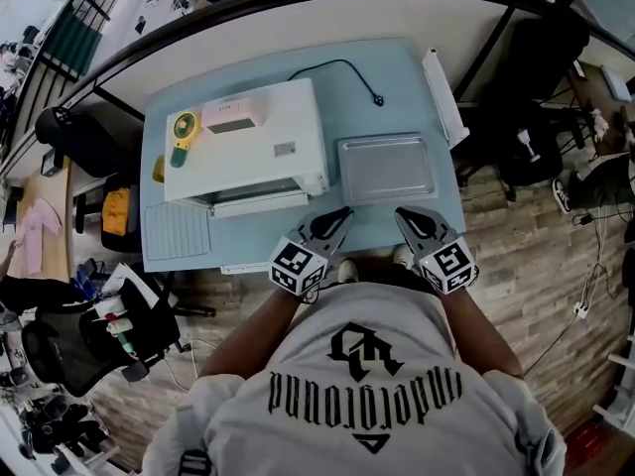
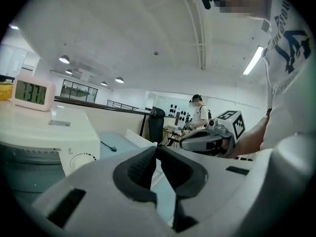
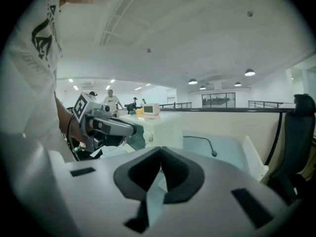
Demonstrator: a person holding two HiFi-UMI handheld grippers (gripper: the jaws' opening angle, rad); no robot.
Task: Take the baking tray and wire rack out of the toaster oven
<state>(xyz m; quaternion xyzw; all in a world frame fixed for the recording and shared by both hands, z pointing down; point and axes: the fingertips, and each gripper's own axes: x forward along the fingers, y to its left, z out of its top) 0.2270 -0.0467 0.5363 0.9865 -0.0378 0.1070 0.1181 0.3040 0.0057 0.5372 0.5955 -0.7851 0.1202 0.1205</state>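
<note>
The white toaster oven (image 1: 248, 147) stands at the table's left middle, its front toward me. Flat on the table to its right lies the grey baking tray (image 1: 385, 169). In front of the oven's left side, the pale ribbed wire rack (image 1: 177, 234) rests near the table's front-left corner. My left gripper (image 1: 343, 213) and right gripper (image 1: 402, 214) hover side by side over the front edge, just short of the tray. Both are shut with nothing between the pads. In the left gripper view the jaws (image 2: 157, 149) meet; in the right gripper view they (image 3: 160, 153) meet too.
A pink clock (image 1: 234, 117) and a yellow gadget (image 1: 183, 132) sit on top of the oven. A black cable (image 1: 342, 67) trails behind it. A white bar (image 1: 444, 97) lies along the table's right edge. Office chairs (image 1: 84, 137) stand around the table.
</note>
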